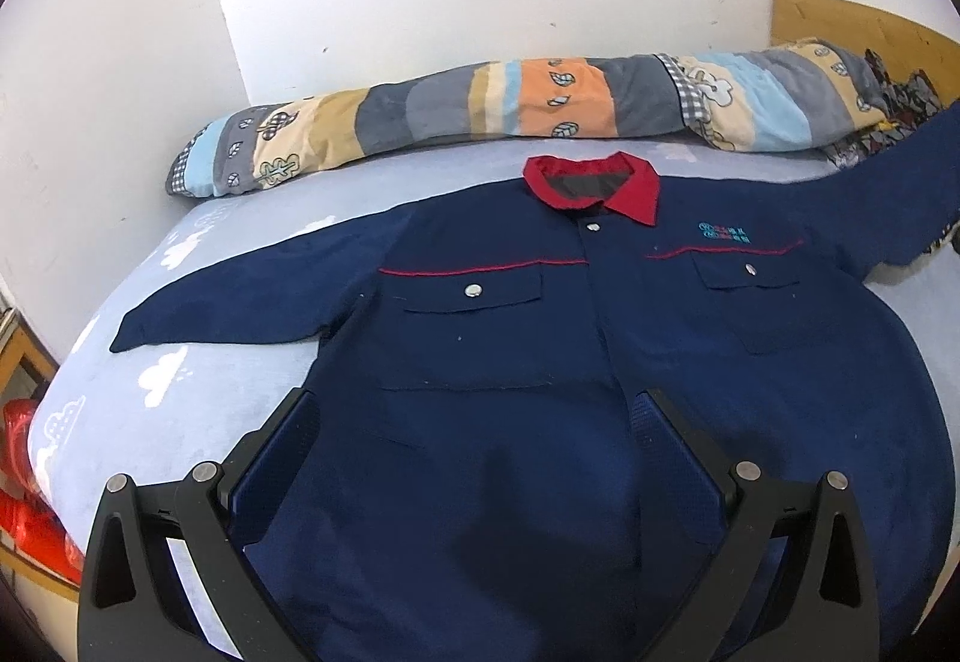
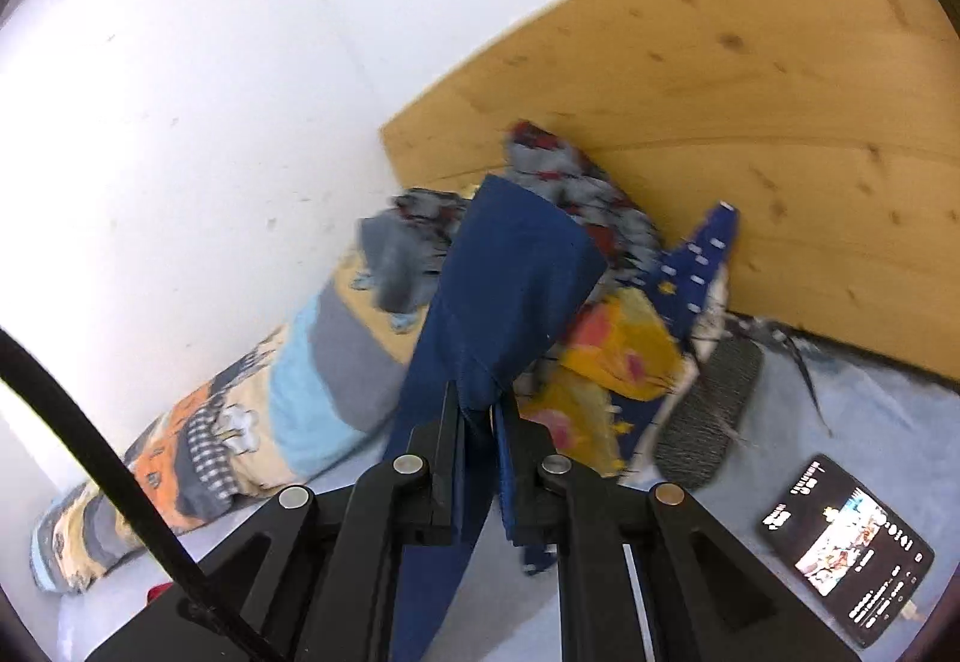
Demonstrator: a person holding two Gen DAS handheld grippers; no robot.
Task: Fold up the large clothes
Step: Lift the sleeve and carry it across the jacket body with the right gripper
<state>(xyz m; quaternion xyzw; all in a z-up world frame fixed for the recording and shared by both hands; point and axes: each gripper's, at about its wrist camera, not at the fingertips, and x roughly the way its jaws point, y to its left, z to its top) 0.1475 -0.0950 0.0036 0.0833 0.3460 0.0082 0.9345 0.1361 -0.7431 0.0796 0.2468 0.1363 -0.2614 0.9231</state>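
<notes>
A large navy work jacket (image 1: 540, 350) with a red collar (image 1: 594, 179) lies face up on the bed, one sleeve (image 1: 240, 296) spread to the left. My left gripper (image 1: 480, 422) is open and empty, hovering over the jacket's lower front. The other sleeve (image 1: 900, 182) rises off the bed at the right. In the right wrist view my right gripper (image 2: 479, 410) is shut on that navy sleeve (image 2: 504, 296) and holds it up, the cuff end standing above the fingers.
A rolled patchwork quilt (image 1: 480, 104) lies along the wall behind the jacket. Crumpled clothes (image 2: 612, 338) and a grey slipper (image 2: 708, 410) are piled by the wooden headboard (image 2: 720, 122). A phone (image 2: 846, 548) lies on the light-blue sheet (image 1: 180, 392). A red object (image 1: 24, 482) sits left of the bed.
</notes>
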